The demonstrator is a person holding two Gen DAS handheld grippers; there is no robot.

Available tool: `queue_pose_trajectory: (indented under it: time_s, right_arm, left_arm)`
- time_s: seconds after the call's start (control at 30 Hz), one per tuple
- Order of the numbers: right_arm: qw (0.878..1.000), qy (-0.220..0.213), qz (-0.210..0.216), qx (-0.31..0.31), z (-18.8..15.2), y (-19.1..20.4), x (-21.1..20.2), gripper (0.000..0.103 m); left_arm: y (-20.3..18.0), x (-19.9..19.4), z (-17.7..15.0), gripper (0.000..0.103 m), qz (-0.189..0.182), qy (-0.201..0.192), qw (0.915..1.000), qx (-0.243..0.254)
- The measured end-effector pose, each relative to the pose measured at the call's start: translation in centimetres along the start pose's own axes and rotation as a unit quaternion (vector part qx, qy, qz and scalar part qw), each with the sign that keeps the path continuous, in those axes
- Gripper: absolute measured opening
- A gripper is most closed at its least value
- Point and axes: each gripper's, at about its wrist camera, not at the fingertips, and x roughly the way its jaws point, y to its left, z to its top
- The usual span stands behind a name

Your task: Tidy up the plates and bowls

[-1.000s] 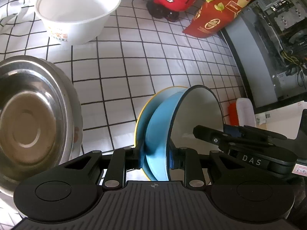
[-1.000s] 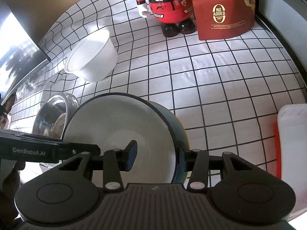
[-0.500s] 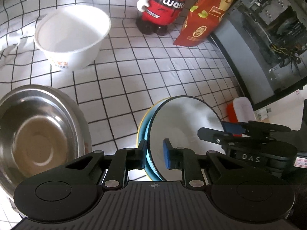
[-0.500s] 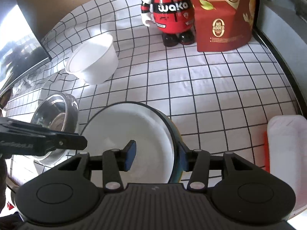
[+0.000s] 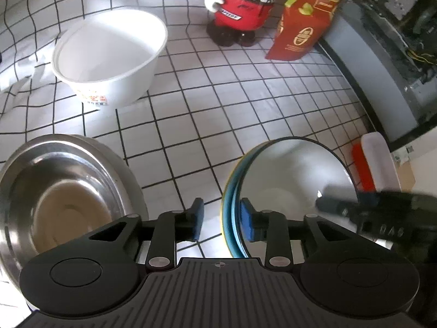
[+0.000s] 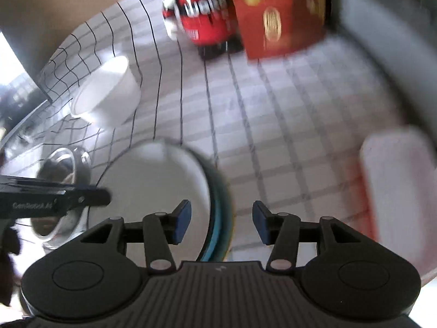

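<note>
The blue bowl (image 5: pixel 286 186), white on the inside, sat low down on the checked cloth (image 5: pixel 218 109). A thin yellow edge (image 5: pixel 225 191) showed just outside it, touching it. It looked like a plate or another bowl under it, but I could not tell which. I also could not tell if the blue bowl lay flat or was tipped.

The left gripper (image 5: pixel 221 218) was over the near rim of the blue bowl, and its jaws were opening. The rim was between them. One pad was inside the bowl, right by the rim, and the other pad was off it with a gap. So it was not squeezing the bowl.

The right gripper (image 6: pixel 221 220) was over the other side of the blue bowl. Its picture was blurry. The rim was between its pads too, but both pads looked clear of it, so it was open and held nothing.

I think the blue bowl was being let go in its place.

The steel bowl (image 5: pixel 62 196) was near the blue bowl's left side, not touching it. The white bowl (image 5: pixel 109 54) was farther back from the blue bowl, well apart.

Next, I think both grippers had to lift clear of the rim without bumping it. Then one could go for the steel bowl or the white bowl to stack it.
</note>
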Motion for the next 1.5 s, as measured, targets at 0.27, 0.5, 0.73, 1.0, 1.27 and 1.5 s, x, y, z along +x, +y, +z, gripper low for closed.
queue_pose_trajectory:
  time_s: [0.27,0.5,0.73,1.0,1.27,1.5]
  right_arm:
    - [0.998,0.041,0.05,0.007,-1.0,-0.3,1.9,0.05]
    - [0.996,0.063,0.065,-0.014,-0.7,0.0,2.3,0.049]
    - [0.995,0.064,0.07,-0.034,0.4,0.2,2.7,0.048]
    - [0.995,0.031,0.056,-0.081,4.2,2.1,3.9,0.048]
    - [0.995,0.058,0.034,-0.07,5.3,1.5,5.3,0.048]
    - [0.995,0.054,0.022,-0.078,4.9,1.8,4.1,0.048]
  left_arm:
    - [-0.7,-0.4,-0.9,0.038,0.008,-0.04,0.998,0.047]
    - [-0.1,2.0,-0.2,0.034,-0.014,-0.006,0.9999,0.004]
    - [0.1,3.6,0.0,0.031,-0.037,0.011,0.9986,-0.035]
    - [1.2,3.1,1.4,0.031,-0.025,-0.002,0.9977,-0.063]
    - [2.0,3.0,1.4,0.031,-0.073,-0.003,0.9919,-0.104]
    - [2.3,2.6,1.4,0.03,-0.081,0.0,0.9912,-0.105]
